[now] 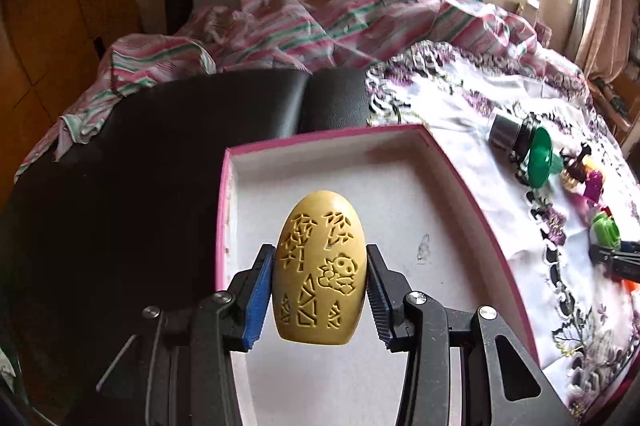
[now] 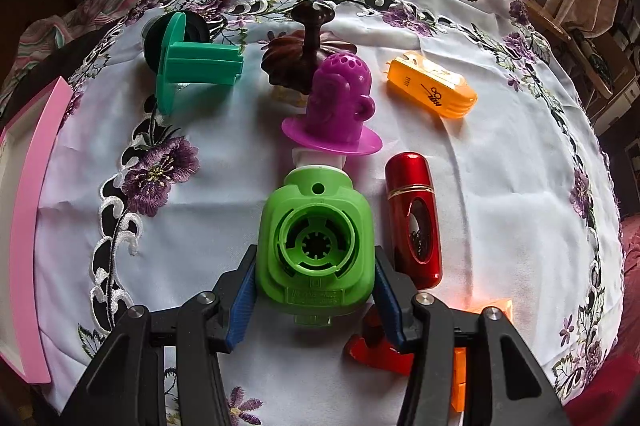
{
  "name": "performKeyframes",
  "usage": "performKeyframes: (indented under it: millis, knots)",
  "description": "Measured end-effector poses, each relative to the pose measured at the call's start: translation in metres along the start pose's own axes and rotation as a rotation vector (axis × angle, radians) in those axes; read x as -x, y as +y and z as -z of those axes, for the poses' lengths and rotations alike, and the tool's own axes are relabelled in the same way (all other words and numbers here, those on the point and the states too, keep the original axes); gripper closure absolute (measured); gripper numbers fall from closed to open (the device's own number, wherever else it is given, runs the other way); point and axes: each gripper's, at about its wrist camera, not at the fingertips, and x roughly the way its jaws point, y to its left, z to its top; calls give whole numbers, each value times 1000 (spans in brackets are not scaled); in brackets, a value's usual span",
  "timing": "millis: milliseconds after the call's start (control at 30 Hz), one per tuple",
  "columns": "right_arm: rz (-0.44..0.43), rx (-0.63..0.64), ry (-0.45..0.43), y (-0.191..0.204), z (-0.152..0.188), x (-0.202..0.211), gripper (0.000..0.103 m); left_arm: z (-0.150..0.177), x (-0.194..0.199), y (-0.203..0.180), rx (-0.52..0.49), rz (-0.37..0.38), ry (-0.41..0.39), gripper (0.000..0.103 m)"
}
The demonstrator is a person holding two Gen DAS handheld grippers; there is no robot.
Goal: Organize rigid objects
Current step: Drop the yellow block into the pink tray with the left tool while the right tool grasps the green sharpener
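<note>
My left gripper (image 1: 320,252) is shut on a yellow egg-shaped carving (image 1: 320,266) with cut-out patterns, both blue pads against its sides. It hangs over the white floor of a pink-rimmed box (image 1: 328,137). In the right wrist view my right gripper (image 2: 316,252) is shut on a light green plastic housing (image 2: 316,242) with a round socket, low over the embroidered white cloth (image 2: 520,206). The box's pink edge (image 2: 28,226) shows at the far left there.
On the cloth lie a teal spool (image 2: 192,66), a dark brown ornament (image 2: 304,54), a purple perforated piece (image 2: 340,98), an orange case (image 2: 432,86), a red metal capsule (image 2: 414,218) and small red (image 2: 372,350) and orange (image 2: 460,366) pieces. Black cushion (image 1: 160,146) lies left of the box.
</note>
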Motion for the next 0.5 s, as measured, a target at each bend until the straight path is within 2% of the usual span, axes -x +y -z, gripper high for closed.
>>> performKeyframes:
  millis: [233, 500]
  knots:
    - [0, 1, 0, 0, 0, 0, 50, -13, -28, -2, -5, -1, 51, 59]
    - [0, 2, 0, 0, 0, 0, 50, -23, -54, 0, -8, -40, 76, 59]
